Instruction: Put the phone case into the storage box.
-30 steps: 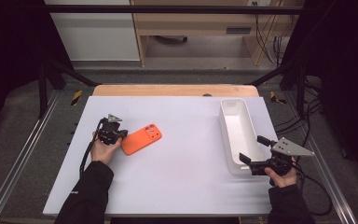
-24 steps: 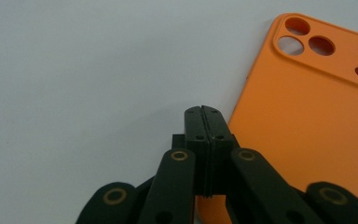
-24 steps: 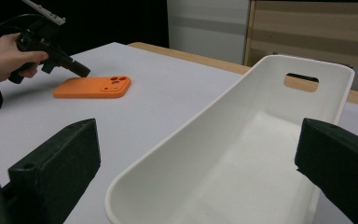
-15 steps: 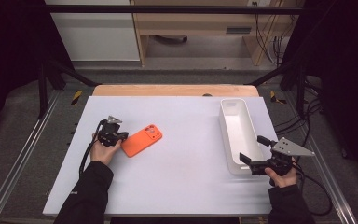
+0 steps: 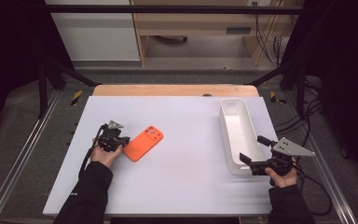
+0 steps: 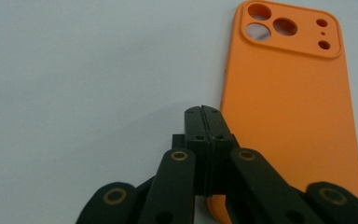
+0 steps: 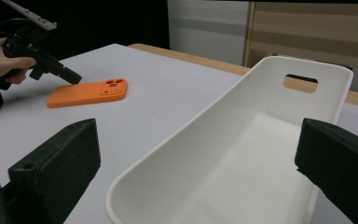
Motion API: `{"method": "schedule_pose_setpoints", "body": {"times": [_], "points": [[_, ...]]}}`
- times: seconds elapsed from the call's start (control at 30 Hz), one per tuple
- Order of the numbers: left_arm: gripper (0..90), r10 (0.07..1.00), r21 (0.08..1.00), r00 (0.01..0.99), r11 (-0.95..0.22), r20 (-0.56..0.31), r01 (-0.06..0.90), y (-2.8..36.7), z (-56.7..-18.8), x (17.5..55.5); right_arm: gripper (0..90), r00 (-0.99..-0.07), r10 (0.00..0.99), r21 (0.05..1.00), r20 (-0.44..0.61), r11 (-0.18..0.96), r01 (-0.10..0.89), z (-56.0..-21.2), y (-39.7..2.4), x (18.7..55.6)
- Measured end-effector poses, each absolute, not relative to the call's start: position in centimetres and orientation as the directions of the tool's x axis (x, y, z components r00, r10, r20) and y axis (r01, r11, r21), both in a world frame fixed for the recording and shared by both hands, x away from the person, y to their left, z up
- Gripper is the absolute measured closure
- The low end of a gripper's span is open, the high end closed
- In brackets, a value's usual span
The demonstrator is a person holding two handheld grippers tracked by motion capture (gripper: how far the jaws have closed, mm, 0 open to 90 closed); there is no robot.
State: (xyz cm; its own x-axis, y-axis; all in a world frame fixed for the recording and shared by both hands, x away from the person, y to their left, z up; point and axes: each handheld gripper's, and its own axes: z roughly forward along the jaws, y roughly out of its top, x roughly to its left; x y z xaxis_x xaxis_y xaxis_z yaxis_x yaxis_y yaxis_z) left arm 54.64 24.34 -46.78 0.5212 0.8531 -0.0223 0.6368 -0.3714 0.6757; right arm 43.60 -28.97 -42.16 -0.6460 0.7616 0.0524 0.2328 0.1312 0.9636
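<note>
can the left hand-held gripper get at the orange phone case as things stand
Probably yes. The left hand-held gripper sits right at the edge of the phone case, and nothing lies between them on the table. Its jaws are shut, though, so they would need to open first.

High view looks down from desk's (image 5: 182,186) near edge. Left gripper view: close, straight down. Right gripper view: low, level, near right edge. All share orange phone case (image 5: 143,143).

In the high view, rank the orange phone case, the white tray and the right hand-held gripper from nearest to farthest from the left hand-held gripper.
1. Orange phone case: on the white table right beside the left hand-held gripper, at its shut jaws.
2. White tray: across the table, toward the right edge.
3. Right hand-held gripper: beyond the tray's near right corner, jaws open.
</note>
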Motion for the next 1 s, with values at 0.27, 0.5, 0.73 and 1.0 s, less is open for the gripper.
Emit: {"method": "schedule_pose_setpoints", "body": {"times": [0.27,0.5,0.73,1.0], "points": [[89.9,0.848,0.675,0.530,-0.380,-0.019,0.633,24.0,-46.8,54.1,0.4,-0.647,0.761,0.964,0.052,0.130,0.231,-42.1,-29.0,43.6],[83.8,0.861,0.708,0.509,-0.350,-0.016,0.614,24.7,-46.0,53.9,0.4,-0.647,0.761,0.964,0.051,0.131,0.231,-42.1,-29.0,43.6],[59.0,0.857,0.751,0.515,-0.317,-0.035,0.579,25.1,-44.9,53.6,0.4,-0.647,0.760,0.964,0.051,0.131,0.231,-42.2,-29.0,43.6],[35.4,0.826,0.797,0.562,-0.315,-0.038,0.516,24.3,-43.0,53.0,0.4,-0.647,0.761,0.964,0.051,0.132,0.231,-42.2,-29.0,43.6]]}}
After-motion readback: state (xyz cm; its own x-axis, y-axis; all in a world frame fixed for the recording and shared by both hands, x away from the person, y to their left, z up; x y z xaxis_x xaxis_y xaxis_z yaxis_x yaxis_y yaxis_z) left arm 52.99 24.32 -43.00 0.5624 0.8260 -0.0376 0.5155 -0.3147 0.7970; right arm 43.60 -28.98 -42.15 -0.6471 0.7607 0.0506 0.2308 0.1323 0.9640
